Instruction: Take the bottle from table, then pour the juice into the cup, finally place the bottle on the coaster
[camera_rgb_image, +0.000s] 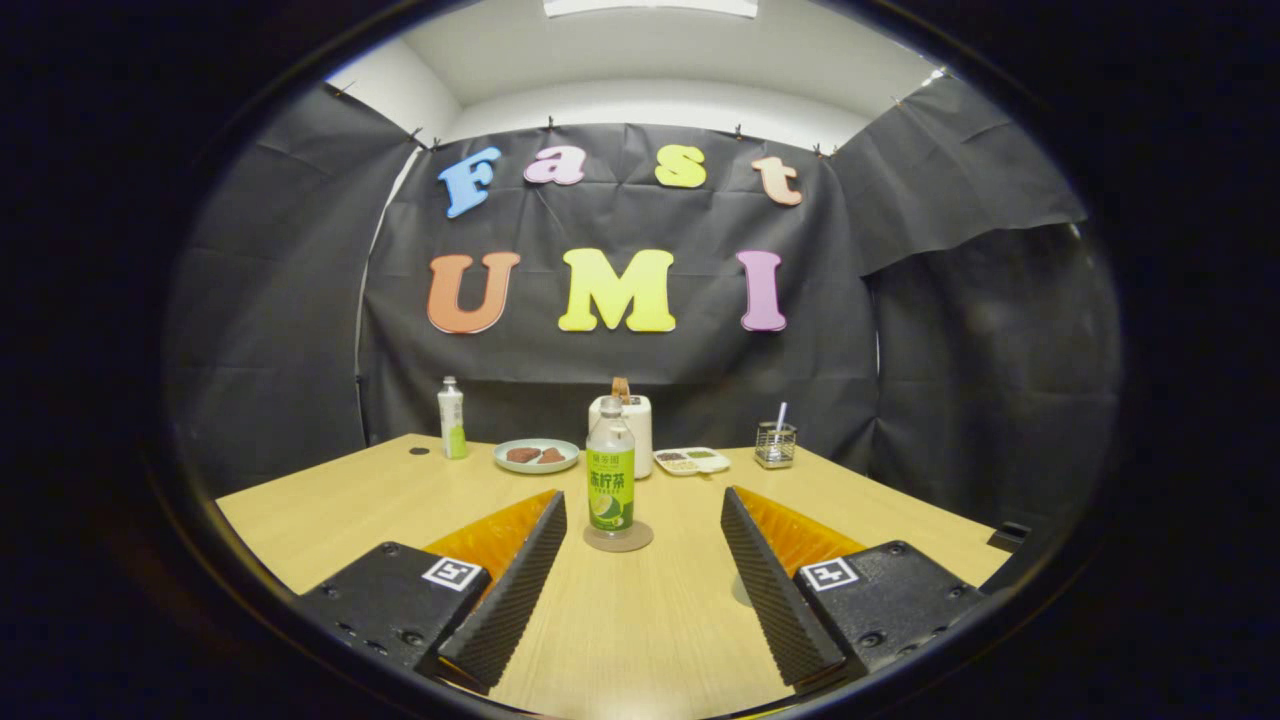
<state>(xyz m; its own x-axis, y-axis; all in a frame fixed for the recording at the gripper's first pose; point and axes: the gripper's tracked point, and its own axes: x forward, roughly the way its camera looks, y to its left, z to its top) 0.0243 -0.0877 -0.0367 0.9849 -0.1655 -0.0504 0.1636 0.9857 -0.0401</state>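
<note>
2 fingers of your gripper (643, 570) stand wide apart, holding nothing. The bottle (610, 465) stands upright on the coaster (618, 538), just ahead of them on the desk (330, 500). Pushing forward could knock it over, since it looks tall and narrow.

Along the far side of the wooden table (330, 505) stand a small bottle (452, 418), a plate (536, 456) with brown pieces, a white container (637, 425) with a brown handle, a shallow tray (692, 461) and a wire holder (775, 445).
</note>
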